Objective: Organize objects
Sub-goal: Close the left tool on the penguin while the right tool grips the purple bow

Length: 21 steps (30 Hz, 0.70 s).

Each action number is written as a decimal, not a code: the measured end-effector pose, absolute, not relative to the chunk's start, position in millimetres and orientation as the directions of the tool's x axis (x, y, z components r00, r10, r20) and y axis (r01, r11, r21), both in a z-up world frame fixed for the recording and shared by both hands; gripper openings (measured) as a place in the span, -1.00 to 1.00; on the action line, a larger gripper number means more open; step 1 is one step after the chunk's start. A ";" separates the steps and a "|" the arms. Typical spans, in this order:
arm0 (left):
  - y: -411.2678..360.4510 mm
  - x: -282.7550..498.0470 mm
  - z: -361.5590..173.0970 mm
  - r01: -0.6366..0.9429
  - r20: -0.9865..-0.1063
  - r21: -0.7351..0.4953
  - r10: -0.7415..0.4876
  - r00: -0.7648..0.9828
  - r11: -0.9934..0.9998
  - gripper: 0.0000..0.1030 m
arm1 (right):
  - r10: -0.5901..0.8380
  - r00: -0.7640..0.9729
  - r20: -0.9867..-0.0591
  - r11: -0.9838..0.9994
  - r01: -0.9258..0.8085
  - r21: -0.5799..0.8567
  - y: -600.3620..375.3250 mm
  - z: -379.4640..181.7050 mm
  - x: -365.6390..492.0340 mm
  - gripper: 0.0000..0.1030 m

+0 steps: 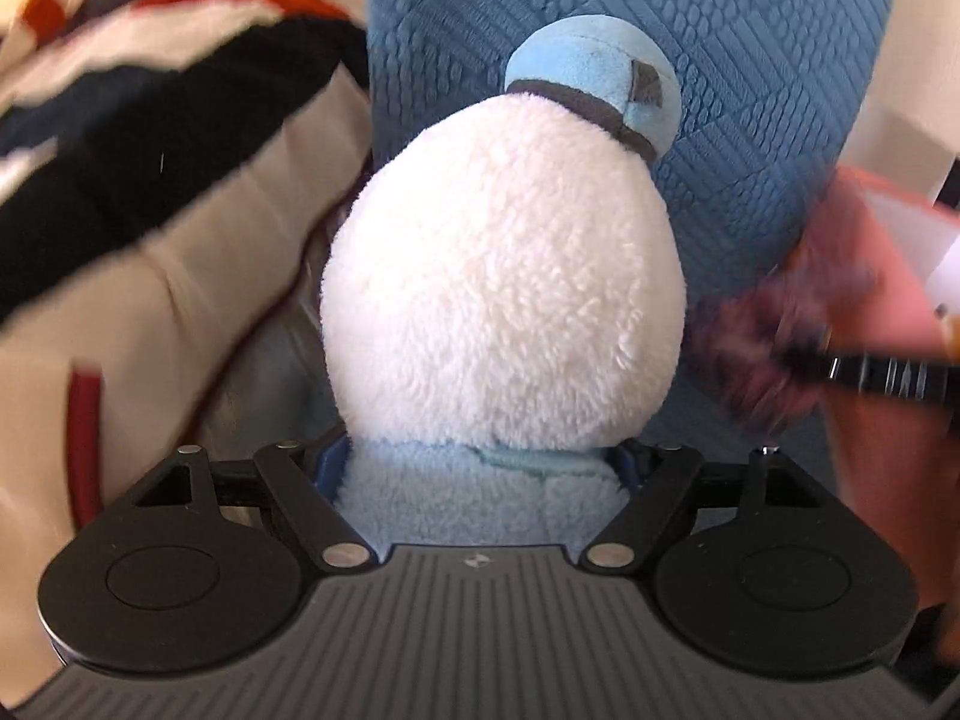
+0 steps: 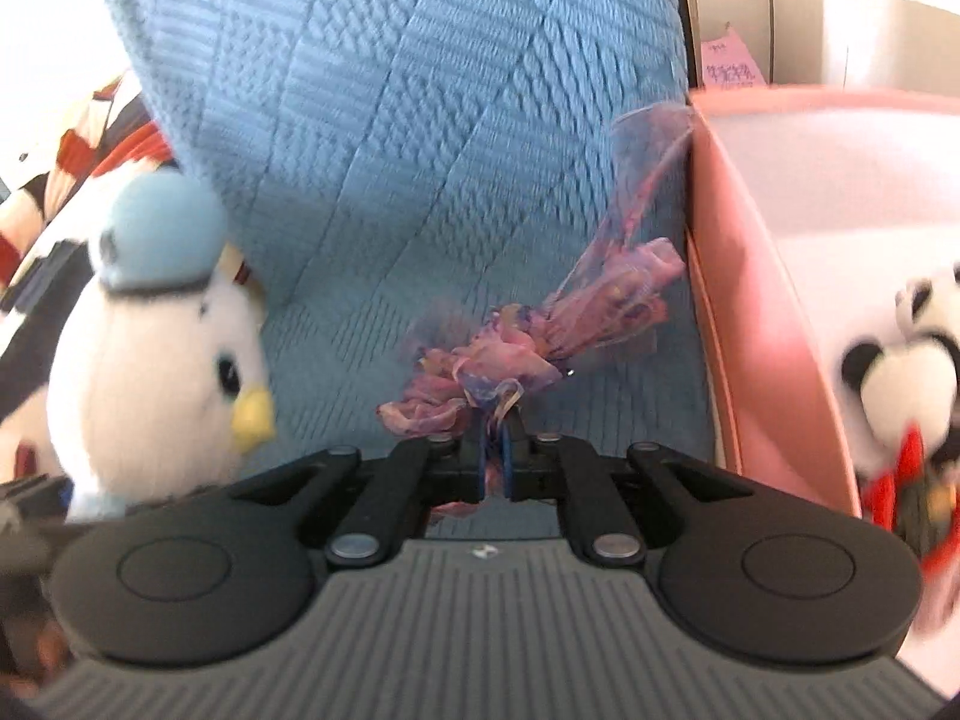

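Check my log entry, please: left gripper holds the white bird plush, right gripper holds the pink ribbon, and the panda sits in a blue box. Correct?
One slip: the box with the panda is pink, as the right wrist view shows. The rest stands: left gripper holds the bird plush, right gripper holds the ribbon.

Two plush toys appear: one white bird [image 2: 162, 354] in a blue cap and one panda [image 2: 900, 384]. One pink box [image 2: 762, 360], one purple ribbon bundle [image 2: 498, 366] and one blue textured cushion [image 2: 390, 120] complete the count.
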State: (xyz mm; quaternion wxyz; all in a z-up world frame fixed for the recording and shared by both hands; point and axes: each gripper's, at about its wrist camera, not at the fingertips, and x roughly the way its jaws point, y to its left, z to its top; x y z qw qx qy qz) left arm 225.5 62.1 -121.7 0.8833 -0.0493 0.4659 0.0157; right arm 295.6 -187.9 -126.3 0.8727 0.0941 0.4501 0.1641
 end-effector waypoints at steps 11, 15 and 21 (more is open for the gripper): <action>53.5 174.3 -126.0 -0.162 -0.838 -0.152 -0.040 0.545 0.975 0.60 | 0.408 0.432 -0.804 0.913 -0.189 0.362 -201.5 -148.8 224.5 -0.82; 55.8 171.7 -126.4 -0.175 -0.836 -0.170 -0.048 0.546 0.970 0.60 | 0.364 0.409 -0.837 0.931 -0.177 0.318 -210.5 -154.5 218.8 -0.79; 61.1 171.9 -129.5 -0.201 -0.837 -0.204 -0.064 0.544 0.958 0.60 | 0.320 0.454 -0.832 0.944 -0.224 0.241 -206.1 -151.1 220.1 -0.23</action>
